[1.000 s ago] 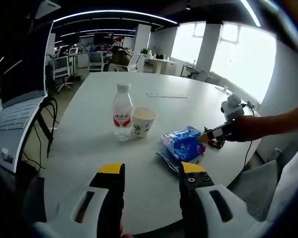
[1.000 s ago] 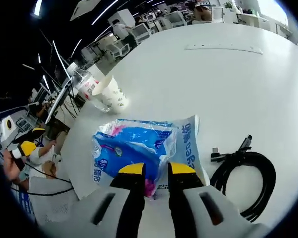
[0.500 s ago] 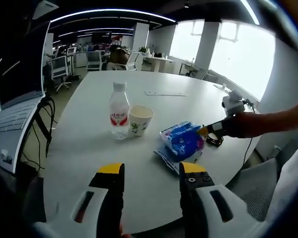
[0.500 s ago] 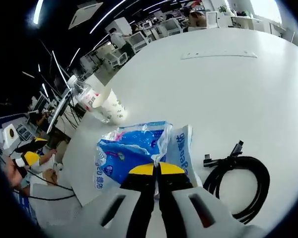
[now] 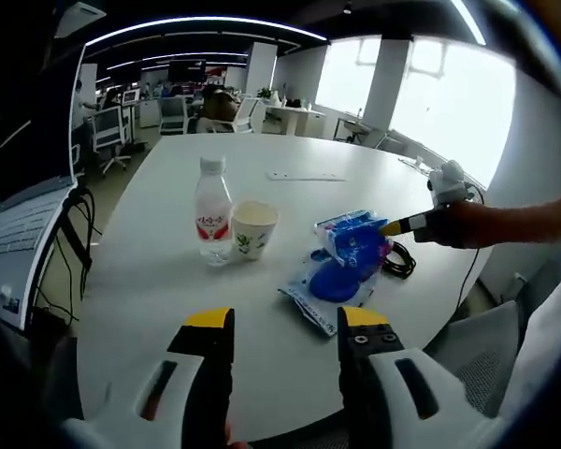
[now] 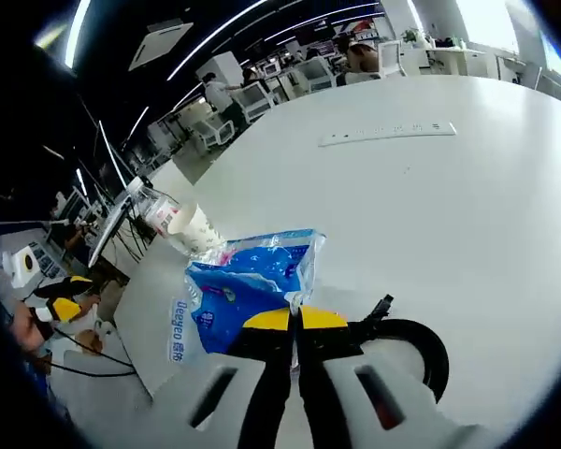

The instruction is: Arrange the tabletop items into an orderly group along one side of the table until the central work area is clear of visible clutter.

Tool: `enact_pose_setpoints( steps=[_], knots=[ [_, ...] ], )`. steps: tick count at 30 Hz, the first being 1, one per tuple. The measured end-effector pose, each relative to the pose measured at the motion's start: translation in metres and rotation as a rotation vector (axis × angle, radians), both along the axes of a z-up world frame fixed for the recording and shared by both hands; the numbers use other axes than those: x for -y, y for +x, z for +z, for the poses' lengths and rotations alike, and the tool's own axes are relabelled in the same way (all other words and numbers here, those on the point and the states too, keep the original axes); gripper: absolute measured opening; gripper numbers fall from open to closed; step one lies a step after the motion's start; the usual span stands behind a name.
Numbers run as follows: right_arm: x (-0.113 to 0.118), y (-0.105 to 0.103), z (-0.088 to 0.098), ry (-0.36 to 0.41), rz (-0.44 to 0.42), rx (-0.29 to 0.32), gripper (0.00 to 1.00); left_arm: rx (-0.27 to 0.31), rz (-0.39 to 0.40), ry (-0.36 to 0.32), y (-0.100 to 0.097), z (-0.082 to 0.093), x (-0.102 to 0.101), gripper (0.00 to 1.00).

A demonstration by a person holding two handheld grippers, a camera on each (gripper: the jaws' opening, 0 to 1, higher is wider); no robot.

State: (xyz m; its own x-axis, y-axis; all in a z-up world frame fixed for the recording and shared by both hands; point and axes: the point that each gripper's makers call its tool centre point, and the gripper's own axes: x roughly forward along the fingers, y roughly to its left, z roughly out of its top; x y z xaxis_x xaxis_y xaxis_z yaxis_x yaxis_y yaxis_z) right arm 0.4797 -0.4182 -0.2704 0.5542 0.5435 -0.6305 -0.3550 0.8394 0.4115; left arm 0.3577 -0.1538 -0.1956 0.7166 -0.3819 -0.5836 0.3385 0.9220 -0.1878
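A blue plastic packet hangs lifted at one end above the white table, with my right gripper shut on its edge. A water bottle and a paper cup stand side by side left of the packet. A coiled black cable lies beneath the right gripper. My left gripper hovers open over the table's near edge, with nothing between its jaws.
A long flat white strip lies toward the far side of the table. A laptop sits on a stand to the left. Office chairs and desks stand beyond the table. A person's arm reaches in from the right.
My right gripper closed on the packet's edge and raised it off the table, moving it over the cable. The left gripper stayed open and in place.
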Motion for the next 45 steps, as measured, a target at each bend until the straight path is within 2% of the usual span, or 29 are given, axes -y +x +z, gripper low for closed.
enact_pose_setpoints(
  steps=[10,21,28,33,39,45],
  knots=[
    [0.045,0.02,0.019,0.011,-0.058,0.043,0.0,-0.007,-0.019,0.005,0.001,0.0,0.012,0.43],
    [0.105,0.044,0.038,0.002,-0.133,0.084,0.0,-0.006,-0.015,0.003,0.004,0.003,0.022,0.43],
    [0.131,0.056,0.047,-0.002,-0.163,0.097,0.0,-0.007,-0.011,0.007,0.003,0.002,0.027,0.43],
    [0.139,0.064,0.049,-0.007,-0.171,0.101,0.0,-0.009,-0.007,0.009,0.003,0.001,0.03,0.43],
    [0.145,0.072,0.037,-0.022,-0.156,0.08,0.0,-0.014,0.004,0.013,0.002,0.0,0.031,0.43],
    [0.14,0.065,0.027,-0.033,-0.137,0.051,0.0,-0.02,0.016,0.016,0.001,-0.001,0.033,0.43]
  ],
)
